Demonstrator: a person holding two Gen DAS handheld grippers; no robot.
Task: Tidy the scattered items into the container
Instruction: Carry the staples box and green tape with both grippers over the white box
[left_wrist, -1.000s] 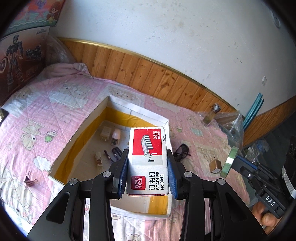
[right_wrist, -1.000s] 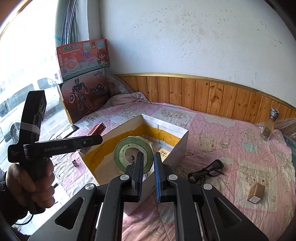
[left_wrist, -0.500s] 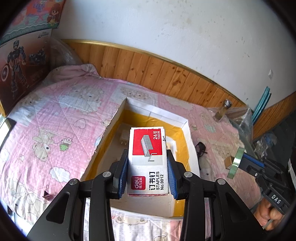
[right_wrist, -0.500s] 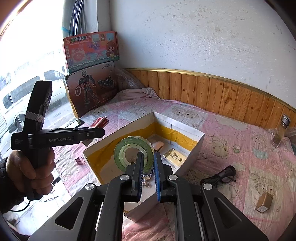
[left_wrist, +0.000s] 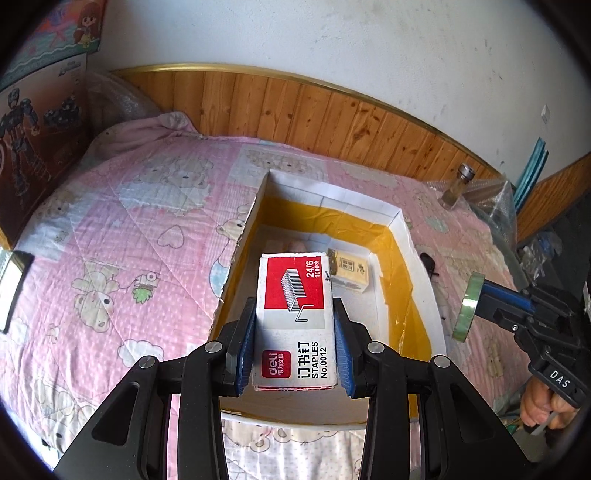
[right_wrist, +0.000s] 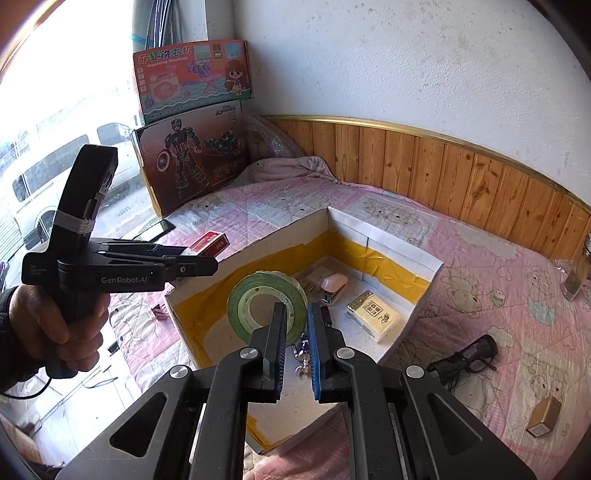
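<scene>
My left gripper (left_wrist: 294, 334) is shut on a red and white staples box (left_wrist: 295, 306), held above the near end of the open white container (left_wrist: 397, 216) with its yellow-taped inner walls. In the right wrist view my right gripper (right_wrist: 295, 332) is shut on the rim of a green tape roll (right_wrist: 255, 291), held upright over the container (right_wrist: 388, 240). The tape roll (left_wrist: 468, 301) also shows edge-on at the right of the left wrist view. Inside the container lie a small yellow box (right_wrist: 375, 317), a pink item (right_wrist: 333, 282) and small metal bits.
On the pink quilt right of the container lie black glasses (right_wrist: 469, 356), a small brown box (right_wrist: 545, 421) and a glass bottle (left_wrist: 456, 186). Toy boxes (right_wrist: 192, 122) stand at the far left by the window. A binder clip (right_wrist: 159, 308) lies left of the container.
Both grippers have moved forward and lower over the container, each keeping its item. The container now fills more of both views, and the yellow box inside has come into sight.
</scene>
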